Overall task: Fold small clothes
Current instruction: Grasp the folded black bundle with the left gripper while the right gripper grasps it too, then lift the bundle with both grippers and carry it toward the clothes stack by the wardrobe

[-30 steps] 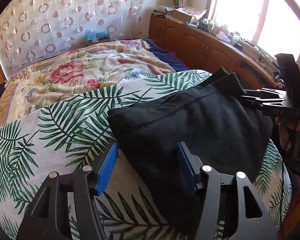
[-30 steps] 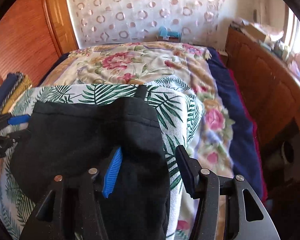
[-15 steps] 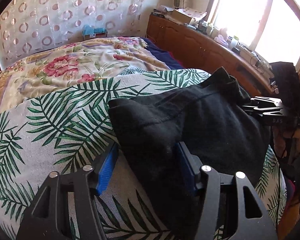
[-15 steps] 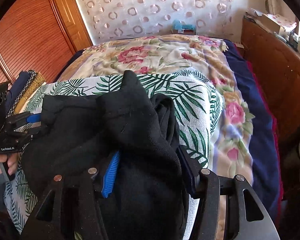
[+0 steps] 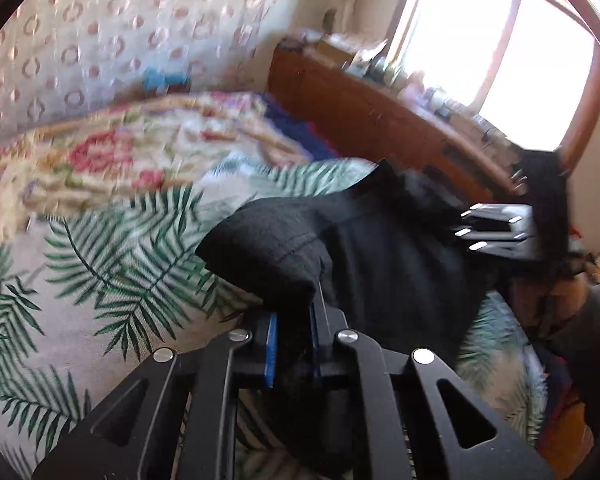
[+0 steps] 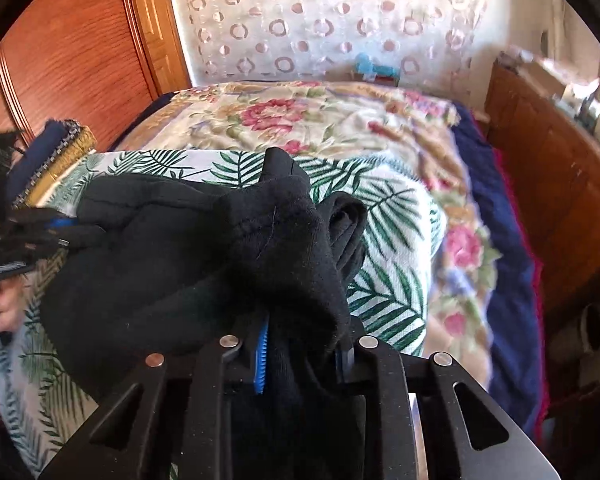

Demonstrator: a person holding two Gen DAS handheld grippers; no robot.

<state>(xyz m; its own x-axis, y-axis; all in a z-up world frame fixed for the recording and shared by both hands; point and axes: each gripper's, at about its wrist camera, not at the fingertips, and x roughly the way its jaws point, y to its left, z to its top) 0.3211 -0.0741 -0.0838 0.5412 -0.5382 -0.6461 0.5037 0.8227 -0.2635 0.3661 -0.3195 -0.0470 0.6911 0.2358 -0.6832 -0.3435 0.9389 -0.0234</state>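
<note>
Here, in the left wrist view, the left gripper (image 5: 292,344) has its blue pads pressed together on a bunched corner of the black garment (image 5: 380,256), w/ cloth filling the narrow slot between them. The garment runs away from that pinch toward the upper right, across the palm-leaf cover (image 5: 100,280) on the bed, to the right gripper (image 5: 496,232), which sits at the far end of the same edge. So the long axis of the cloth is stretched between the two claws, roughly left-right across the person's front. This view is smeared by motion, so whether the cloth is fully clear of the cover is hard to say; prob. its middle sags onto it. In the right wrist view, the right gripper (image 6: 304,348) is also clamped, pinching a thick wad of the black garment (image 6: 188,248), several layers by the look of it, w/ a folded lip spilling over to the right. From here the garment spreads to the left, toward the left gripper (image 6: 40,232) at the frame edge beside a stack of folded fabric (image 6: 48,160). The floral quilt (image 6: 300,120) lies beyond, further up the bed. Judging by this, each claw owns one corner, neither is nearer the free far edge, and the next fold likely carries both corners together fwd over the body of the cloth.
</note>
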